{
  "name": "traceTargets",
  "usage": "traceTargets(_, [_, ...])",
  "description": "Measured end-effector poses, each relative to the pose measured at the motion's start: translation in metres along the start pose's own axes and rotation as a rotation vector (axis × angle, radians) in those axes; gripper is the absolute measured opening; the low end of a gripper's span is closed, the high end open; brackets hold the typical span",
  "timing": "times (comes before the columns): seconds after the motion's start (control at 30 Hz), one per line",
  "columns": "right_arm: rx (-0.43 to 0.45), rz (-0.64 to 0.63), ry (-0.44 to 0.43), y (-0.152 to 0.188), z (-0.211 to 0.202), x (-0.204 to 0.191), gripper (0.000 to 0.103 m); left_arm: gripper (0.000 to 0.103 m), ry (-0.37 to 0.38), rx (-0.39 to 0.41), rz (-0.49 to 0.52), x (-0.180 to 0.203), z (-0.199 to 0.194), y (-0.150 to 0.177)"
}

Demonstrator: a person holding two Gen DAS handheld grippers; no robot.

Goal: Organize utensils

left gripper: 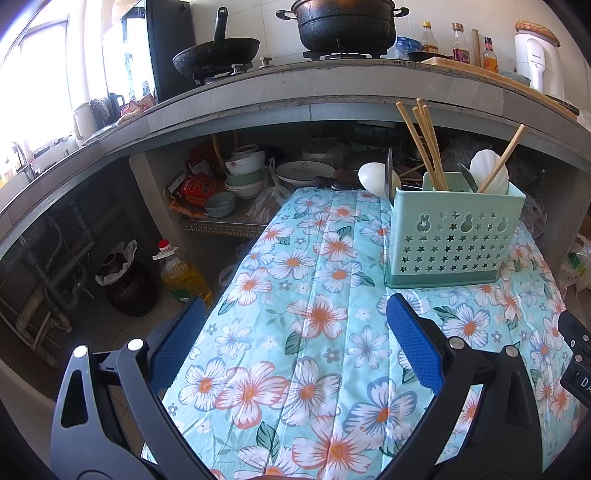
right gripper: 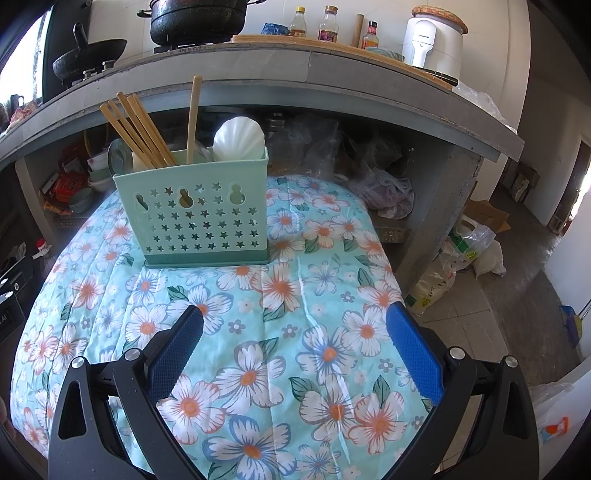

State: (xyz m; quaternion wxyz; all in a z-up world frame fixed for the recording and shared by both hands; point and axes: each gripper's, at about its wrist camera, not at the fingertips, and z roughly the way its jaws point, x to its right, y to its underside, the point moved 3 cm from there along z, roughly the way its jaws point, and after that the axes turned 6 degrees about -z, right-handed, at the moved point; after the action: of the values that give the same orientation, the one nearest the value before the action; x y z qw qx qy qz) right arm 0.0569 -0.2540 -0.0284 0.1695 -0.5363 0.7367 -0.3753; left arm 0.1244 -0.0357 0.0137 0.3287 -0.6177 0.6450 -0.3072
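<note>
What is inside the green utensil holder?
The green utensil holder holds wooden chopsticks, a white shell-shaped spoon and metal spoons. Their lower ends are hidden behind its perforated wall.

Place: you're in a home kitchen | Stove: black wok (left gripper: 216,55) and stockpot (left gripper: 345,24) on gas burners along the concrete counter (left gripper: 332,86) | Counter's right end: sauce bottles (right gripper: 328,24), white appliance (right gripper: 432,40) | Under counter: stacked bowls (left gripper: 245,173), plates (left gripper: 304,171), cooking-oil jug (left gripper: 184,277) on the floor
</note>
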Motion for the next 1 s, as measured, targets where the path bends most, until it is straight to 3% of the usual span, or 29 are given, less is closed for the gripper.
traceTargets(1.0, [0.000, 0.001, -0.002, 0.0006, -0.0021, 0.0001, 0.096, 0.095, 0.013, -0.018, -0.010, 0.0004, -0.0022, 0.0022])
